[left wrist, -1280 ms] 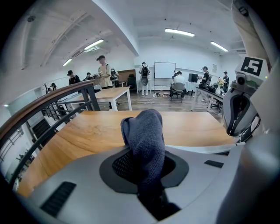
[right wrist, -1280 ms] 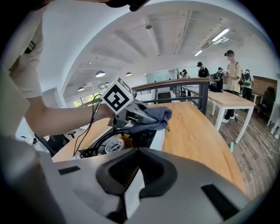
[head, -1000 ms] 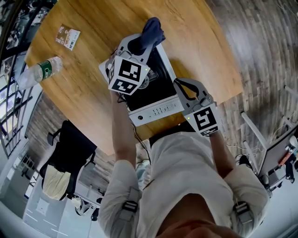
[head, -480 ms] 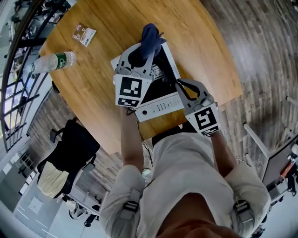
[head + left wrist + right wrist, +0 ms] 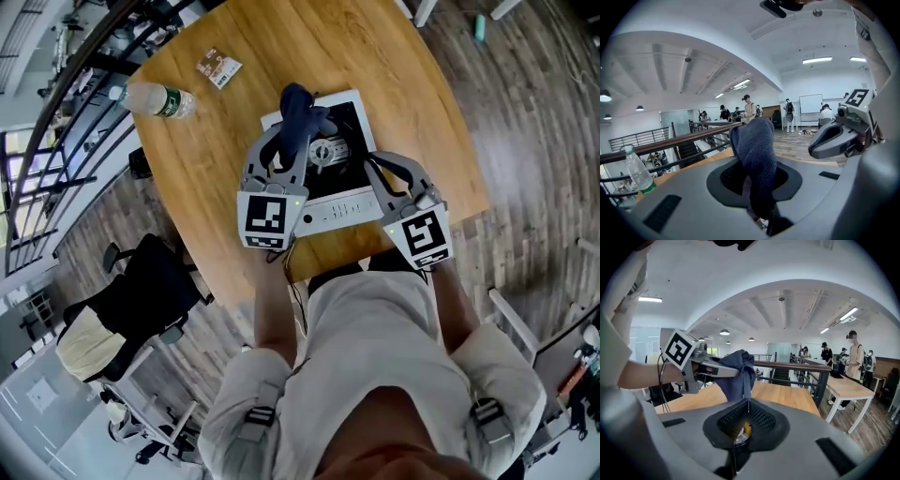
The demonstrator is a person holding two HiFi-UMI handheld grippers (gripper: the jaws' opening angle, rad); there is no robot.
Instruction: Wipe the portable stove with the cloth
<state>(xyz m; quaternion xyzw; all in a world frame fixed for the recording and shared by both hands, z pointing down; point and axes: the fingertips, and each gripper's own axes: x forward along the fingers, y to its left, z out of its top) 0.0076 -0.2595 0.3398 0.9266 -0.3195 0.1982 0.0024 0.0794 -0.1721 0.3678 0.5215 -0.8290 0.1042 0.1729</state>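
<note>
The wooden table (image 5: 403, 84) takes up most of the head view, rounded at its edges, with plank floor past its right side and a railing past its left. The portable stove (image 5: 339, 212) sits on it square in front of me. Its white control strip lies close to the table's near edge, so there is little wood between the stove and my body. Beyond the stove's far edge and off to its right the wood lies open. A black office chair (image 5: 155, 291) stands on the floor by the table's near-left edge.

My left gripper (image 5: 292, 145) reaches over the stove's left half, and its jaws are clamped on the dark blue cloth (image 5: 298, 117). In the left gripper view the cloth (image 5: 757, 159) rises bunched out of the pinch and fills the gap between the jaws. It hangs over the black top just left of the burner (image 5: 326, 150); I cannot tell whether it touches the surface.

My right gripper (image 5: 380, 167) hovers over the stove's right edge, its jaws pressed together with nothing between them. From the right gripper view the cloth (image 5: 736, 373) and the left gripper show just ahead.

A plastic water bottle (image 5: 155, 98) lies near the table's far-left edge, and a small packet (image 5: 218, 66) lies near it, both well apart from the stove
</note>
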